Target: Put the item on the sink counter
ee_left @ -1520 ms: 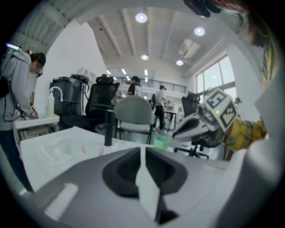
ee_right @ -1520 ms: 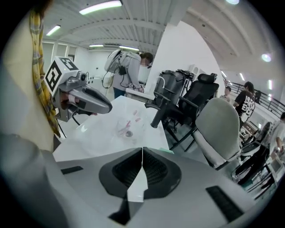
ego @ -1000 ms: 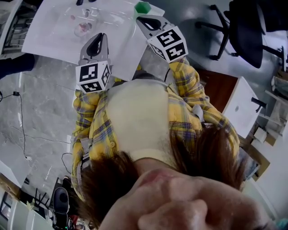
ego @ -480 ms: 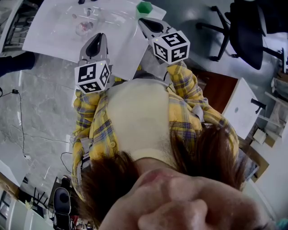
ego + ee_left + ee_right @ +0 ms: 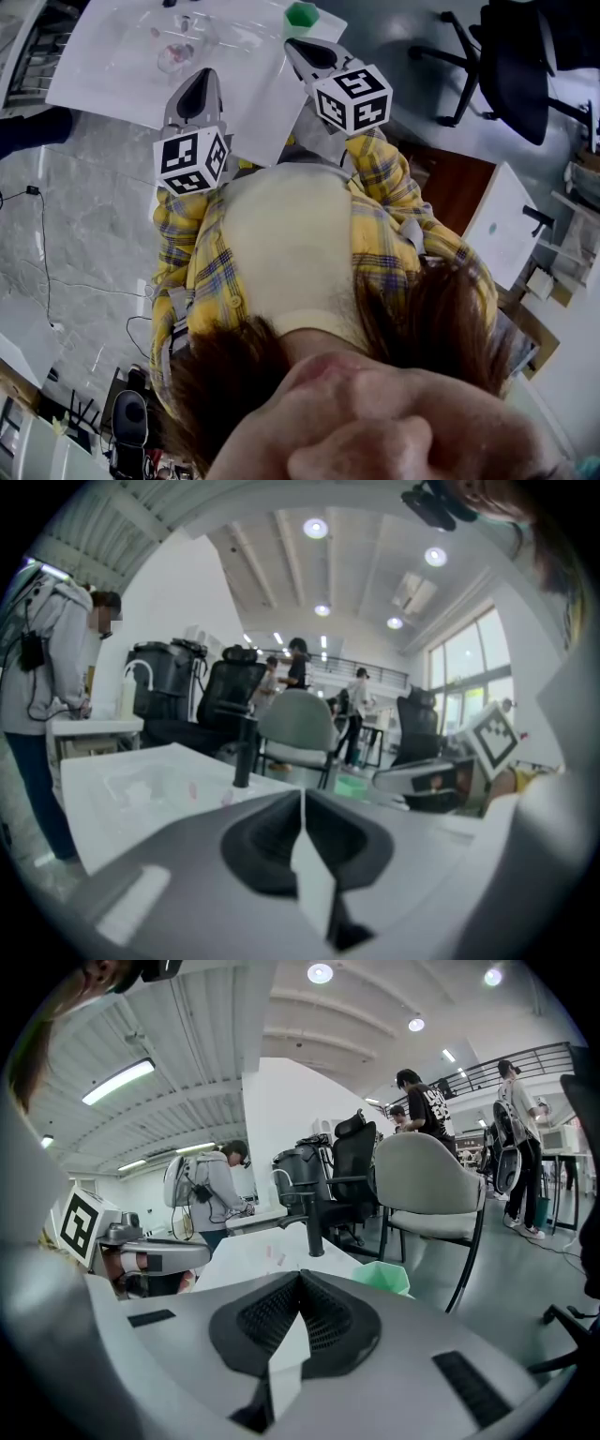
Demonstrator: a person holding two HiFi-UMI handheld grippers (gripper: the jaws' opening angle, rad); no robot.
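Note:
The white sink counter [image 5: 103, 80] lies at the top of the head view, with a small pink thing [image 5: 173, 58] in its basin. Its black faucet [image 5: 244, 752] [image 5: 314, 1227] stands upright. A green container [image 5: 301, 14] [image 5: 384, 1279] sits by the counter's far right corner; whether it rests on the counter I cannot tell. My left gripper [image 5: 195, 94] [image 5: 302, 794] hovers over the counter's near edge, jaws shut and empty. Off the counter's right corner my right gripper [image 5: 314, 52] [image 5: 300, 1274] is held, also shut with nothing in it.
A grey chair [image 5: 431, 1190] stands just beyond the counter and black office chairs [image 5: 506, 66] further right. A person in a white hoodie [image 5: 42, 667] works at another sink to the left. A white cabinet [image 5: 502, 225] is at the right. Cables [image 5: 42, 272] run over the floor.
The right gripper has shifted a little up and to the right. The left gripper has edged slightly left; both stay shut and empty.

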